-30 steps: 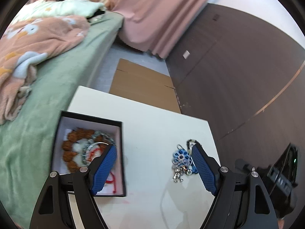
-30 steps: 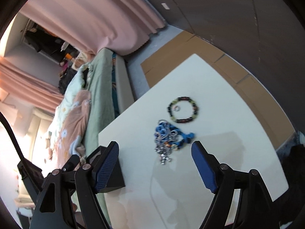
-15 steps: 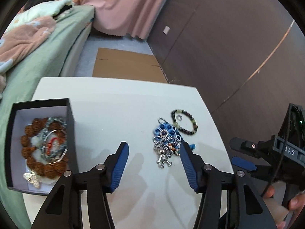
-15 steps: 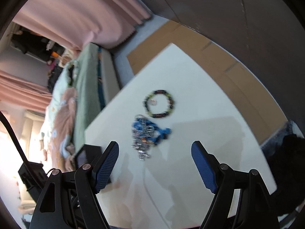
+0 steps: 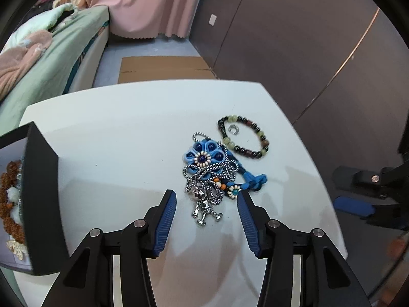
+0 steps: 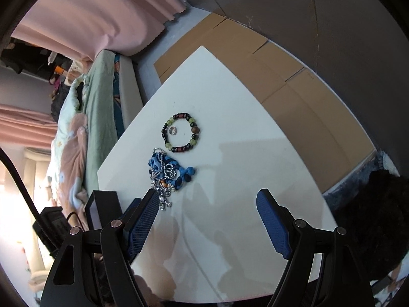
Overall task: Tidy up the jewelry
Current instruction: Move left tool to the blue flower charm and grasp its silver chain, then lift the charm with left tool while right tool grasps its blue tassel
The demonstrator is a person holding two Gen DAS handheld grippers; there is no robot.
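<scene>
We log the black jewelry box (image 5: 42, 204) first: it sits at the table's 9 o'clock edge in the left wrist view, lid off, pale lining showing. Inside we see a bracelet of rough brown beads (image 5: 6, 199) with white tufts, a clear-beaded strand beside it, and a small gold flower-shaped piece (image 5: 15, 247) at the near corner. Part of the interior is cut off by the frame.

On the white table (image 5: 122, 133), near centre, lies a tangle — a blue cord flower ornament (image 5: 204, 157) under a silver ball chain (image 5: 217, 170) carrying a small metal figure pendant (image 5: 205, 211). Just beyond, at 1 o'clock from the tangle, lies a bracelet of black, green and brown beads (image 5: 242, 140), with a small silver ring (image 5: 233, 129) inside its loop. The two lie close; we cannot tell whether they touch.

The left gripper (image 5: 206, 204) has just been narrowing; its blue pads now stand about half apart, one on each side of the pendant, not pressing it. The right gripper (image 6: 207, 204) stands wide over bare tabletop, holding nothing, the tangle just off its left pad.

Room: a bed with a green sheet (image 5: 58, 51) and peach blanket at 10 o'clock, pink curtains (image 5: 148, 2) at 12, flattened cardboard (image 5: 163, 66) on the grey floor, dark wall panels at 2 o'clock.
</scene>
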